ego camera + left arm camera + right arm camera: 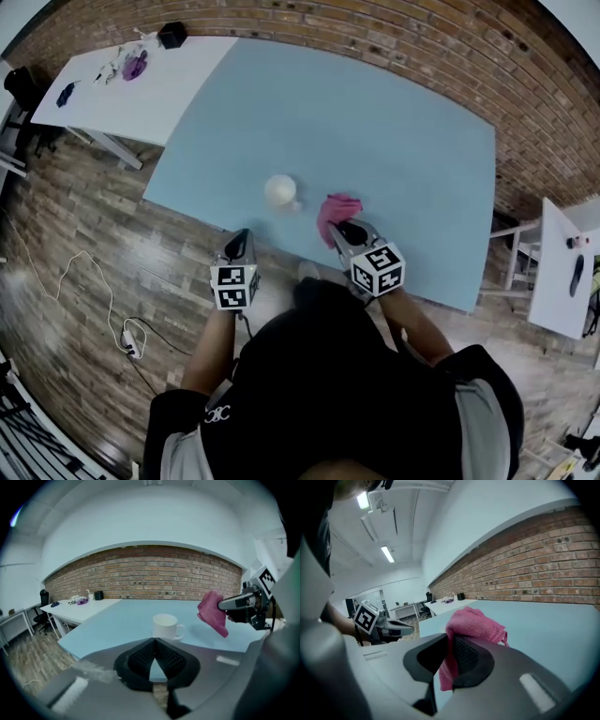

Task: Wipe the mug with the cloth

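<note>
1. Readable writing: none. Each gripper's marker cube point(234, 286) carries only black-and-white square patterns. The small white lettering point(217, 413) on the person's dark shirt is too small to read.
2. The white mug point(280, 190) stands upright on the blue table point(394, 141), close to its near edge, with its handle turned to the right, toward the cloth.
3. The left gripper point(238, 246) sits at the table's near edge. Its fingers point(140, 658) are pressed together with nothing between them (the tips meet in a point).
4. In the left gripper view the mug point(165, 626) stands just beyond the fingertips and apart from them.
5. The right gripper point(349, 230) is above the near edge of the table, and its fingers point(464, 656) pinch the pink cloth point(473, 625), which bunches above them and hangs down below.
6. The cloth point(336, 212) is near the mug, to its right, and not touching it.
</note>
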The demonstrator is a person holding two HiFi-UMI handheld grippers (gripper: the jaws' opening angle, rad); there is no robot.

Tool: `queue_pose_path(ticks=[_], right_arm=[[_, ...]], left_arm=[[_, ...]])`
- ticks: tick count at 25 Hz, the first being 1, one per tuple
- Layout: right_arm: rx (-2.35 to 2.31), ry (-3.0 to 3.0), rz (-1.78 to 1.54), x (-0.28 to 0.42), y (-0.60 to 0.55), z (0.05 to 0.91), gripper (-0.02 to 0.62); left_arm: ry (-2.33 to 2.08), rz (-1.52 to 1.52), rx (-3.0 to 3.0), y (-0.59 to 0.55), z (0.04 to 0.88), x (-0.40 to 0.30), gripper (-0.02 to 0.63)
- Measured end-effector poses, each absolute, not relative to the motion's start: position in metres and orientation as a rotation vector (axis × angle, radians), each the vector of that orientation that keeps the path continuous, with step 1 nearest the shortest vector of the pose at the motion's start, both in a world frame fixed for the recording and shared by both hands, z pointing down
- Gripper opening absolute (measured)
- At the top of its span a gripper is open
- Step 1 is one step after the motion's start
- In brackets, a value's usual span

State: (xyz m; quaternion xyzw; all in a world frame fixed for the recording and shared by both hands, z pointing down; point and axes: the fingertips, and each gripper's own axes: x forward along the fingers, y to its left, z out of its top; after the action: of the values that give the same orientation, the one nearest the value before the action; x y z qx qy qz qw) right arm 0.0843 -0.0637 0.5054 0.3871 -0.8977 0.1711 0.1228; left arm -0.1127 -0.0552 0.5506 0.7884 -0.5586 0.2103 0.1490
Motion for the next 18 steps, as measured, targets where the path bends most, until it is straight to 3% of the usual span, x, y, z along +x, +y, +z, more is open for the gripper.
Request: queue_pose_path(ticks=[3, 5, 10, 18], right_arm=[[1.029, -2.603, 0.557, 0.082, -0.084, 0.517, 0.043], [0.95, -2.598, 0.593, 0.079, -0.094, 0.523, 0.043], [0.799, -2.607, 0.642, 0.07, -0.118, 0.531, 0.043], [0.71, -2.618, 0.742, 0.048, -0.146, 0.534, 0.043]], left_arm=[[-1.625, 0.691, 2.255, -0.077, 0.56, -0.103, 0.016], [-1.577, 0.708, 2.259, -0.087, 0.567, -0.091, 0.114], [-1.5, 0.752, 2.296, -0.102, 0.579, -0.07, 0.152], [-1.42, 0.729, 2.388, -0.119, 0.582, -0.062, 0.302]])
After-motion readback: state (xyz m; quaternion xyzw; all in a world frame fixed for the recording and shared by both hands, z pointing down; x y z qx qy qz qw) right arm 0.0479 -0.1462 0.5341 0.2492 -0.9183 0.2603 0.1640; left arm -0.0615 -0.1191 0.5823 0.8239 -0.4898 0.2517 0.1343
